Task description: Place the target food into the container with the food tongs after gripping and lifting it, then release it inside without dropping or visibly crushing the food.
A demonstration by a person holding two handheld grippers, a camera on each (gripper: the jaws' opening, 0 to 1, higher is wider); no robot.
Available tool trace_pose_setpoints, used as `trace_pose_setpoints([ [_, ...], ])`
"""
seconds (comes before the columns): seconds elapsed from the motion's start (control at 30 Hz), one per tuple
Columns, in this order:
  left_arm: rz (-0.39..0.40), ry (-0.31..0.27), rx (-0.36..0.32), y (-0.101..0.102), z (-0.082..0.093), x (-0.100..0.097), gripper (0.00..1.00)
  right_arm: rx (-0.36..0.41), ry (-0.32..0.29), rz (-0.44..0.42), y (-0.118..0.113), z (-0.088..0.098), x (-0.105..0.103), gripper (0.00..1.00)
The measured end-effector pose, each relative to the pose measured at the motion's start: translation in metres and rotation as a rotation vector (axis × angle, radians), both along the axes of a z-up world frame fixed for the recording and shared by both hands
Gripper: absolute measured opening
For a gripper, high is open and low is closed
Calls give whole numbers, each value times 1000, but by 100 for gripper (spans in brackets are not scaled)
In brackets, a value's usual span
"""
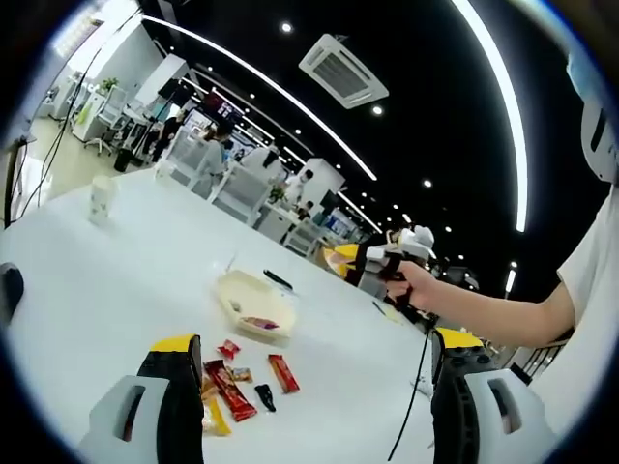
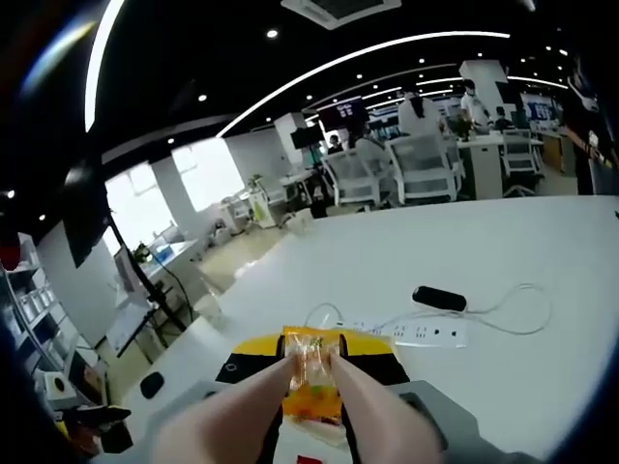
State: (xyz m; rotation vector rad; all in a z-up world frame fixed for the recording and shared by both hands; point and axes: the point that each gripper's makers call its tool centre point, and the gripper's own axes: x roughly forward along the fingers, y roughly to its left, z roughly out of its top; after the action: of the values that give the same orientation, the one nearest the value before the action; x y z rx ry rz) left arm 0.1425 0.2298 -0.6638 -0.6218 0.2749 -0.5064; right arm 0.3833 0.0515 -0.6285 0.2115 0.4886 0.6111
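We see a clear-wrapped orange snack point(image 2: 314, 379) pinched between pale tongs point(image 2: 377, 411) at the right gripper point(image 2: 314, 362), whose own jaw state we cannot tell. From the left gripper point(image 1: 314, 387), jaws spread wide, a cream container point(image 1: 255, 304) sits on the white table point(image 1: 116, 271), packets point(image 1: 232, 387) just before it.

Open office with black ceiling point(image 1: 445, 87) (long light strips point(image 1: 261, 82)), white chairs point(image 2: 426, 164), bright windows point(image 2: 208, 169).

The left gripper point(image 1: 308, 406) has its jaws cut off by the left gripper view's lower edge; one jaw hides part of the snack packets point(image 1: 232, 387) near the table point(image 1: 116, 280) edge; the item inside the container point(image 1: 256, 303) is too small to identify; the wrapped snack point(image 2: 314, 385) is partly covered by tong arms point(image 2: 372, 406).
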Motion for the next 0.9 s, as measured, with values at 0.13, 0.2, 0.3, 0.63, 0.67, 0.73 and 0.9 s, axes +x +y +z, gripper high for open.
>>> trace_pose_setpoints([
  [0.13,-7,7,10,-3,-2,-1,99,-17,3,13,1,-2,2,21],
  [0.2,-8,9,8,-3,-1,-1,99,-23,3,20,2,-3,3,21],
  [0.3,-16,14,20,-6,-2,0,99,-19,4,22,3,-3,4,21],
  [0.63,-29,5,41,-10,3,3,99,-6,-1,27,6,1,13,21],
  [0.67,-30,4,44,-11,4,3,99,-3,-2,28,6,1,14,21],
  [0.73,-31,5,47,-11,5,2,99,2,-2,31,7,2,15,21],
  [0.9,-25,10,50,-11,6,-2,99,3,-3,44,12,4,18,21],
])
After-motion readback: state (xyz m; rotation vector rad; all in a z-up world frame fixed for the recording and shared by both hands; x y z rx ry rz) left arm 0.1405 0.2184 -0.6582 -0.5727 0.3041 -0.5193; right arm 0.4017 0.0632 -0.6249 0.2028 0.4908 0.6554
